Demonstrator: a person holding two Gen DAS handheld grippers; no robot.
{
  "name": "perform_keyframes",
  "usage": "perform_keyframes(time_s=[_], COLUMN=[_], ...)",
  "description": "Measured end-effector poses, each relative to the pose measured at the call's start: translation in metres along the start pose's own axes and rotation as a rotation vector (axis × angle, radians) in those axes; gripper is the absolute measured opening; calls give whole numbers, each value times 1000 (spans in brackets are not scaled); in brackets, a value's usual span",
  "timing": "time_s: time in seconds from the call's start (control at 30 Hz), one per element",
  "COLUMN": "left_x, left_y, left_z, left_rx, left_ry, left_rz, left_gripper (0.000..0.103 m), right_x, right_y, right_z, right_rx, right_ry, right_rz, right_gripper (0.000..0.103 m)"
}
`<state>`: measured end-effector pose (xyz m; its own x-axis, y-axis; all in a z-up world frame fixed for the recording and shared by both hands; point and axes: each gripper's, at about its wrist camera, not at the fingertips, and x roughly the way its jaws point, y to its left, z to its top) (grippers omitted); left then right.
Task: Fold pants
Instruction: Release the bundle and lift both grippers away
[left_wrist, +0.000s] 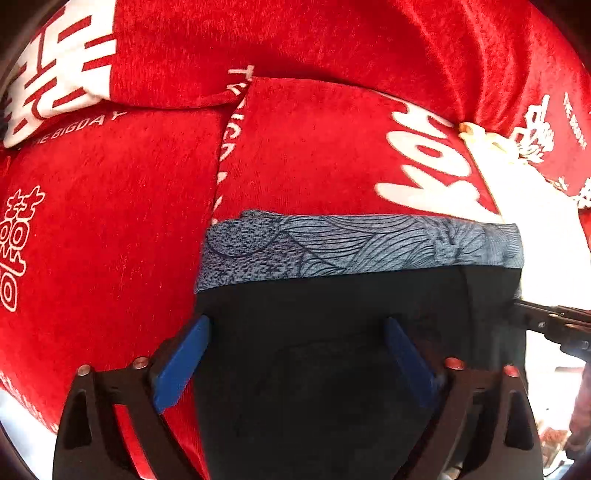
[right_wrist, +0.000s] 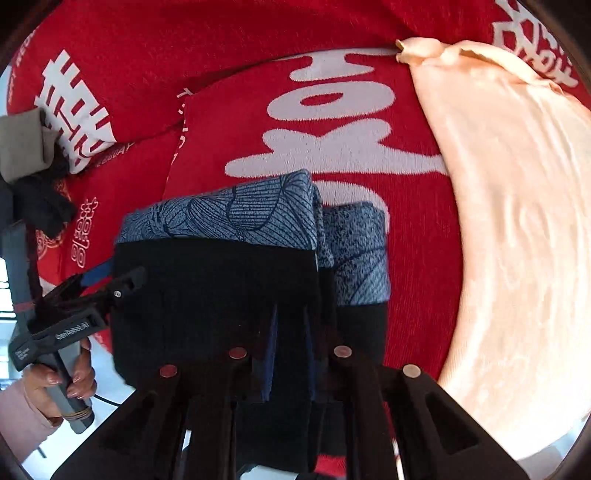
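Note:
The pants (left_wrist: 332, 369) are black with a blue-grey patterned band (left_wrist: 362, 247) and lie folded on a red blanket (left_wrist: 110, 221). My left gripper (left_wrist: 295, 321) is open, its blue fingers (left_wrist: 181, 365) spread wide over the black cloth, the left one at the pants' left edge. In the right wrist view the pants (right_wrist: 214, 295) show as a folded stack with a second layer (right_wrist: 358, 254) to the right. My right gripper (right_wrist: 291, 314) is shut on the black fabric at the stack's near right edge. The left gripper (right_wrist: 110, 288) appears at the stack's left side, held by a hand (right_wrist: 66, 376).
The red blanket (right_wrist: 406, 184) with large white characters covers the whole surface, with a folded ridge behind the pants. A peach cloth (right_wrist: 517, 221) lies to the right of the pants. A grey sleeve (right_wrist: 18, 144) hangs at far left. The right gripper's body (left_wrist: 554, 325) enters from the right.

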<state>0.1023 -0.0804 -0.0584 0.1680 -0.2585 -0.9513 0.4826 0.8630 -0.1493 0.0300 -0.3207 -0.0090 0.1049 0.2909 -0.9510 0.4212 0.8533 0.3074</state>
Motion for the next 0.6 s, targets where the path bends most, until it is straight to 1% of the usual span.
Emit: perform_keyframes(time_s=[0.07, 0.1, 0.2, 0.27, 0.33, 0.43, 0.53, 0.6], left_x=[3, 2, -4, -11, -17, -29, -45, -57], left_y=[6, 6, 1, -2, -5, -8, -9, -13], left_z=[2, 3, 4, 1, -3, -12, -21, -27], left_rx=[-32, -33, -17, -11, 4, -1, -15, -14], left_ry=[20, 25, 48, 63, 71, 94, 108, 115], left_rz=[-25, -24, 25, 58, 90, 107, 103, 115], left_gripper=[103, 103, 103, 103, 103, 103, 103, 103], right_x=[-1, -2, -5, -7, -15, -23, -33, -39], right_y=[-1, -2, -9, -12, -16, -19, -21, -20], right_z=[1, 2, 2, 0, -6, -19, -36, -47], right_rx=[-8, -3, 36, 79, 98, 104, 125, 139], right_ry=[-8, -6, 4, 12, 19, 34, 59, 68], right_rz=[-2, 4, -5, 23, 9, -13, -32, -36], right_gripper=[14, 14, 14, 18, 18, 18, 27, 34])
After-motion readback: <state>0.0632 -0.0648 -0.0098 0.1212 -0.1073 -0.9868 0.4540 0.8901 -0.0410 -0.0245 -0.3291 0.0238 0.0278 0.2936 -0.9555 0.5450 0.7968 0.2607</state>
